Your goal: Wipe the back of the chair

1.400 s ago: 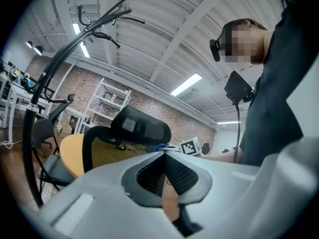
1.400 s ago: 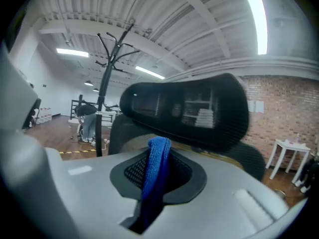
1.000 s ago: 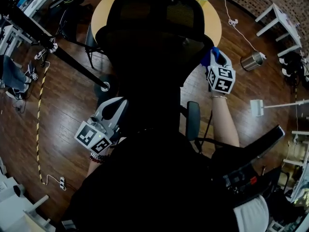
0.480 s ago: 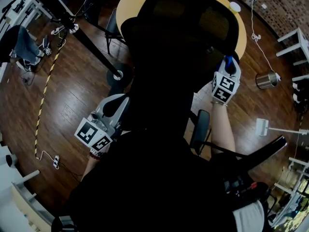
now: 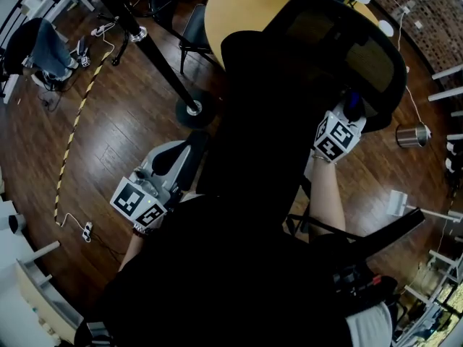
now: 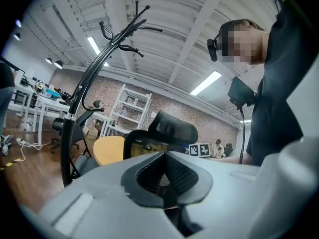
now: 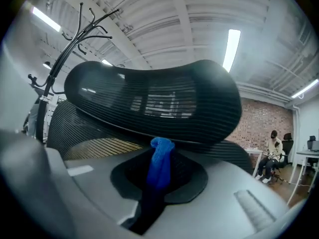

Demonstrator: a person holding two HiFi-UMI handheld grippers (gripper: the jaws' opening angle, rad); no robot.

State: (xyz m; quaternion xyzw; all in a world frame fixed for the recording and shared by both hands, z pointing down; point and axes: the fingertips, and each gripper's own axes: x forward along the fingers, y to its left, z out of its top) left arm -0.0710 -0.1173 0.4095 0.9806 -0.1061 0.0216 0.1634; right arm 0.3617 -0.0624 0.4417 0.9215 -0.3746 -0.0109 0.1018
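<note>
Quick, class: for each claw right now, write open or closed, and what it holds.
Left claw: closed, nothing between the jaws.
Right claw: closed on the blue cloth.

Left gripper (image 6: 167,171): jaws pressed together, nothing between them.
Chair (image 6: 144,142): black mesh back and headrest, beyond the jaws.
Table (image 6: 107,151): yellow, just left of the chair.
Coat stand (image 6: 82,96): black, left.
</note>
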